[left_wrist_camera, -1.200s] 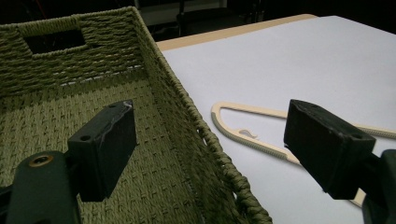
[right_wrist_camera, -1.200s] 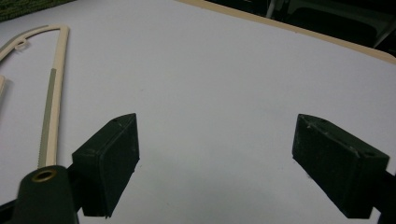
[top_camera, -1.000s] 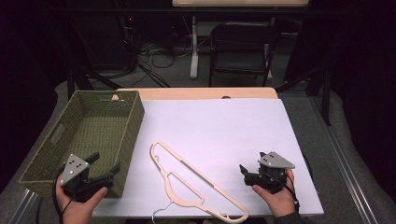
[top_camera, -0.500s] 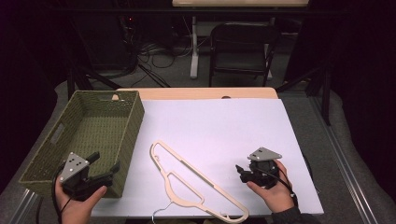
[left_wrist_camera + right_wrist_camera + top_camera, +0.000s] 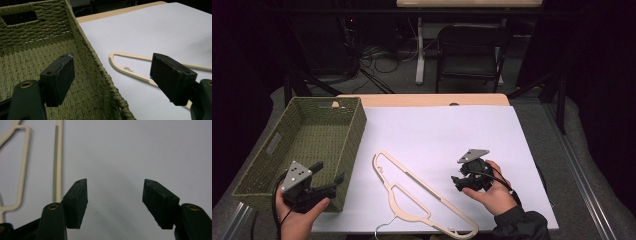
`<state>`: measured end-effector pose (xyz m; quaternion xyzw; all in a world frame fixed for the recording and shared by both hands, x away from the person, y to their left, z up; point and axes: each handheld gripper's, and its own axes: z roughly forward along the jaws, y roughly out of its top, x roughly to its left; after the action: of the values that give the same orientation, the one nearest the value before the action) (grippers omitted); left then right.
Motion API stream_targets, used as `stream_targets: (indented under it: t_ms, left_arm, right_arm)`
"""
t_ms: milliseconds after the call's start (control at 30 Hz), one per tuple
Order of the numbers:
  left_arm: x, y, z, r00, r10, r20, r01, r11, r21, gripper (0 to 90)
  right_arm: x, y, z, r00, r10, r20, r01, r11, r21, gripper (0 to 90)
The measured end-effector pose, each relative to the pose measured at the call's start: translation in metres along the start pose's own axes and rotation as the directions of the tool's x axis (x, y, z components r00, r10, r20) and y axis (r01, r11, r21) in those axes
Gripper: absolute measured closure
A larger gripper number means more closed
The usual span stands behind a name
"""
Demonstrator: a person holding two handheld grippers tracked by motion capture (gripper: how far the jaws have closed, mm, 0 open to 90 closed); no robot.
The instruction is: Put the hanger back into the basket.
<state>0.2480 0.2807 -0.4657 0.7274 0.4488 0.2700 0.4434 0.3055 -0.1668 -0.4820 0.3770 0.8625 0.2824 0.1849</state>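
The hanger (image 5: 424, 197) lies flat on the white sheet (image 5: 452, 135) covering the counter, between the 2 tools and just right of the basket (image 5: 312, 135). The right tool (image 5: 458, 183) hovers near the hanger's long bar, jaws apart with nothing between them; they have just been closing partway. The left tool (image 5: 334, 181) sits over the basket's near right corner, jaws wide and holding nothing. The hanger looks light, stiff and thin, likely wood or plastic, smooth and prone to sliding on the sheet. Its ridged lower bar (image 5: 55, 165) should give the surest pinch; the small wire hook (image 5: 387, 226) would probably twist in a grip.
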Motion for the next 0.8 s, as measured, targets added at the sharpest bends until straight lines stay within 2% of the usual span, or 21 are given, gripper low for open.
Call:
stream_targets:
  t_ms: [67, 100, 133, 167, 200, 267, 333, 400, 433, 467, 533, 567, 667, 733, 800]
  left_arm:
    - [0.000, 0.001, 0.001, 1.0000, 0.000, 0.002, 0.000, 1.0000, 0.003, 20.0]
    - [-0.001, 0.001, 0.001, 1.0000, -0.003, 0.002, 0.003, 1.0000, 0.002, 20.1]
    - [-0.001, 0.002, 0.001, 1.0000, 0.000, 0.002, 0.000, 1.0000, 0.001, 20.6]
    - [-0.001, 0.002, 0.002, 1.0000, -0.003, 0.005, 0.003, 1.0000, 0.000, 20.6]
    - [-0.002, 0.004, 0.003, 1.0000, 0.001, 0.006, -0.001, 1.0000, -0.002, 20.6]
    - [-0.002, 0.004, 0.003, 1.0000, 0.002, 0.008, -0.002, 1.0000, -0.003, 20.7]
    - [-0.003, 0.006, 0.003, 1.0000, 0.005, 0.008, -0.005, 1.0000, -0.004, 20.8]
    - [-0.004, 0.007, 0.004, 0.9999, 0.005, 0.010, -0.005, 1.0000, -0.008, 20.8]
    - [-0.004, 0.007, 0.004, 0.9999, 0.007, 0.012, -0.007, 0.9999, -0.008, 20.8]
    - [-0.005, 0.008, 0.004, 0.9999, 0.008, 0.014, -0.007, 0.9999, -0.009, 20.8]
    - [-0.005, 0.008, 0.004, 0.9998, 0.010, 0.018, -0.009, 0.9999, -0.009, 20.8]
    - [-0.006, 0.008, 0.004, 0.9998, 0.008, 0.018, -0.008, 0.9999, -0.010, 20.8]
    - [-0.007, 0.008, 0.005, 0.9996, 0.014, 0.023, -0.014, 0.9999, -0.009, 21.1]
    - [-0.007, 0.008, 0.005, 0.9996, 0.013, 0.027, -0.012, 0.9999, -0.011, 21.4]
    - [-0.008, 0.008, 0.005, 0.9995, 0.012, 0.027, -0.012, 0.9999, -0.011, 21.5]
  right_arm:
    - [0.002, 0.003, 0.001, 0.9999, -0.005, -0.009, 0.005, 1.000, 0.005, 36.6]
    - [0.004, 0.007, 0.003, 0.9996, -0.008, -0.026, 0.008, 1.000, -0.010, 37.0]
    - [0.007, 0.012, 0.005, 0.9977, -0.005, -0.067, 0.005, 1.000, 0.004, 37.4]
    - [0.007, 0.012, 0.005, 0.9977, -0.005, -0.067, 0.005, 1.000, 0.004, 37.4]
    - [0.013, 0.019, 0.006, 0.9951, -0.017, -0.097, 0.020, 0.999, 0.030, 40.2]
    - [0.015, 0.022, 0.007, 0.9948, -0.027, -0.099, 0.030, 0.999, 0.036, 40.5]
    - [0.025, 0.031, 0.011, 0.9924, -0.062, -0.106, 0.069, 0.996, 0.059, 41.2]
    - [0.027, 0.033, 0.012, 0.9915, -0.066, -0.112, 0.074, 0.995, 0.064, 41.3]
    - [0.030, 0.036, 0.014, 0.9904, -0.067, -0.121, 0.077, 0.994, 0.079, 41.8]
    - [0.037, 0.042, 0.017, 0.9873, -0.086, -0.134, 0.101, 0.989, 0.109, 43.5]
    - [0.040, 0.044, 0.018, 0.9866, -0.086, -0.138, 0.103, 0.987, 0.120, 44.1]
    - [0.046, 0.050, 0.023, 0.9841, -0.090, -0.153, 0.113, 0.982, 0.151, 46.8]
    - [0.050, 0.054, 0.027, 0.9820, -0.097, -0.162, 0.123, 0.979, 0.163, 48.3]
    - [0.058, 0.060, 0.035, 0.9805, -0.089, -0.175, 0.125, 0.971, 0.205, 53.6]
    - [0.059, 0.061, 0.036, 0.9802, -0.090, -0.177, 0.128, 0.968, 0.217, 54.9]
